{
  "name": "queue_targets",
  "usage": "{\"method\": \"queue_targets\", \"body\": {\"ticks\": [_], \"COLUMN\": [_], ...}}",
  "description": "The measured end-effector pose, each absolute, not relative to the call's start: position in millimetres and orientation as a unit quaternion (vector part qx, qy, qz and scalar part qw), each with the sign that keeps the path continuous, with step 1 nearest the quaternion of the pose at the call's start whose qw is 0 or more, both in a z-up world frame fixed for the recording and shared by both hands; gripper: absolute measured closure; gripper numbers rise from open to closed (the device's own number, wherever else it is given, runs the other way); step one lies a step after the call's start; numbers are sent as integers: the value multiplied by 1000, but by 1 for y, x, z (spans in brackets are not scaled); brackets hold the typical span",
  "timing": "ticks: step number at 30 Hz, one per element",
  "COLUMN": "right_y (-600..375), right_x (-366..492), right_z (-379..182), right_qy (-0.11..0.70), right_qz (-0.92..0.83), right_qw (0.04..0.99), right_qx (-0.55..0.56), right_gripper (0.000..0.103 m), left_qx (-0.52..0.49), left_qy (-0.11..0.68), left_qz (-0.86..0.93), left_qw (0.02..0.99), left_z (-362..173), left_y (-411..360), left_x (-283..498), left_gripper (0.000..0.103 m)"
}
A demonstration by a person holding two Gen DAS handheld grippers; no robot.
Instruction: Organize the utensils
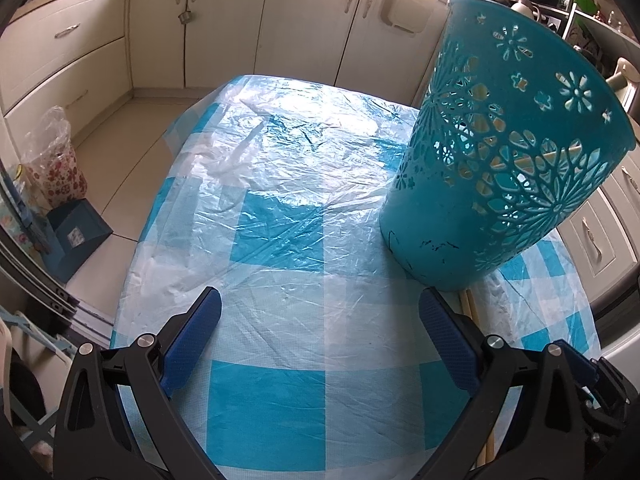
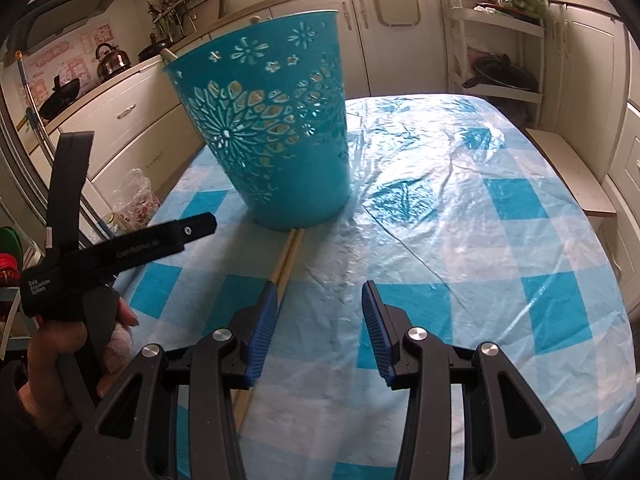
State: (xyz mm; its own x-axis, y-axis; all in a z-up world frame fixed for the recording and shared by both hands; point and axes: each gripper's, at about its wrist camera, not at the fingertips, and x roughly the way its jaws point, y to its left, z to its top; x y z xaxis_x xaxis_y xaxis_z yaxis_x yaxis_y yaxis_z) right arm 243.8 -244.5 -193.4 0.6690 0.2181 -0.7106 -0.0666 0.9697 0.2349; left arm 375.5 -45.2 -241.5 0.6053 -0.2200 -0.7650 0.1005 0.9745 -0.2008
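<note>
A teal basket [image 1: 500,160] [image 2: 272,132] with flower cut-outs stands upright on the checked tablecloth [image 1: 280,220] [image 2: 480,220]. Pale wooden pieces show through its holes, and one wooden handle tip [image 2: 170,54] pokes above the rim. A pair of wooden chopsticks [image 2: 286,256] [image 1: 470,308] lies flat on the cloth, running from the basket's base toward me. My right gripper [image 2: 320,320] is open and empty, and the chopsticks pass under its left finger. My left gripper [image 1: 320,320] is wide open over bare cloth, with the chopsticks just outside its right finger.
A clear plastic sheet covers the cloth. A hand [image 2: 60,344] holds the left gripper at the left edge of the right wrist view. Cream cabinets [image 1: 224,24] ring the table. A blue dustpan [image 1: 76,236] and a floral bin [image 1: 60,172] stand on the floor. A white rack [image 2: 500,60] stands behind.
</note>
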Motion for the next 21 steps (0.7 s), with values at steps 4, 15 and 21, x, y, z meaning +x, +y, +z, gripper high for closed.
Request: {"method": "queue_targets", "body": {"ticks": [4, 15, 21], "right_y": [-233, -218, -209], "right_x": [252, 270, 267], "right_z": [-198, -212, -212], "right_qy": [407, 429, 427], "right_qz": [88, 72, 64], "right_qw": [905, 898, 901], "right_qx": [86, 75, 37], "right_gripper": [60, 74, 75], "left_qx": [-67, -69, -64], "left_qy": [436, 436, 436], "left_qz": [-89, -93, -93], "left_qw": [893, 893, 893], "left_z": [-242, -243, -243], "left_y": [-45, -45, -47], "left_x": [377, 377, 376], "left_gripper": [8, 8, 8]}}
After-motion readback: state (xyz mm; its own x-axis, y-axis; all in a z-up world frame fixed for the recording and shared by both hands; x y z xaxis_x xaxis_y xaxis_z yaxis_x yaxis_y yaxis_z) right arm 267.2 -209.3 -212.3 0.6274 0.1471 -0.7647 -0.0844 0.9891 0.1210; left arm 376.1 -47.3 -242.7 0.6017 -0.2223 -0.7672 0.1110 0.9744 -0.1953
